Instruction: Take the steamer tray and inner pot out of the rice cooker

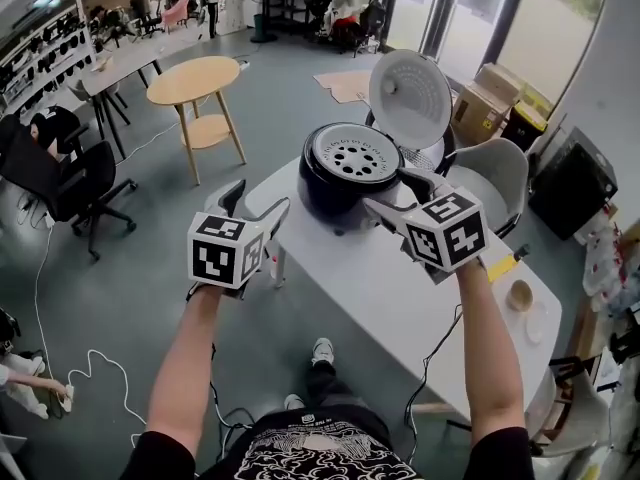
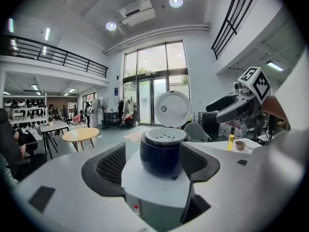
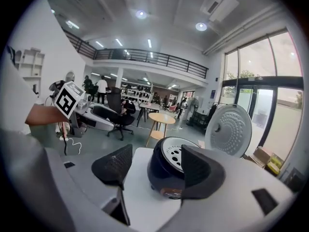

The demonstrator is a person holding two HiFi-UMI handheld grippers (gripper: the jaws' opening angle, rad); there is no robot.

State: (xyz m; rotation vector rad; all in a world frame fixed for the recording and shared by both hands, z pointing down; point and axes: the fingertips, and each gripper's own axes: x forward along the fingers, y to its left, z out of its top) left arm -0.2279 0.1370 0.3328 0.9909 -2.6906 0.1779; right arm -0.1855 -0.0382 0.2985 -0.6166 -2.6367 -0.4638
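Note:
A dark rice cooker (image 1: 345, 178) stands on the white table (image 1: 370, 298) with its round lid (image 1: 410, 98) swung up at the back. A white steamer tray (image 1: 360, 155) with several holes sits in its top; the inner pot is hidden under it. My left gripper (image 1: 258, 208) is open, short of the cooker's left side. My right gripper (image 1: 405, 193) is open too, just in front of the cooker's right side. The cooker (image 2: 163, 151) shows between the left jaws, and also between the right jaws as the cooker (image 3: 169, 170), at a distance.
A grey chair (image 1: 495, 173) stands behind the table to the right. A small bowl (image 1: 519, 295) and a yellow bottle (image 1: 505, 264) sit at the table's right end. A round wooden table (image 1: 193, 83) and cardboard boxes (image 1: 485, 98) stand further off.

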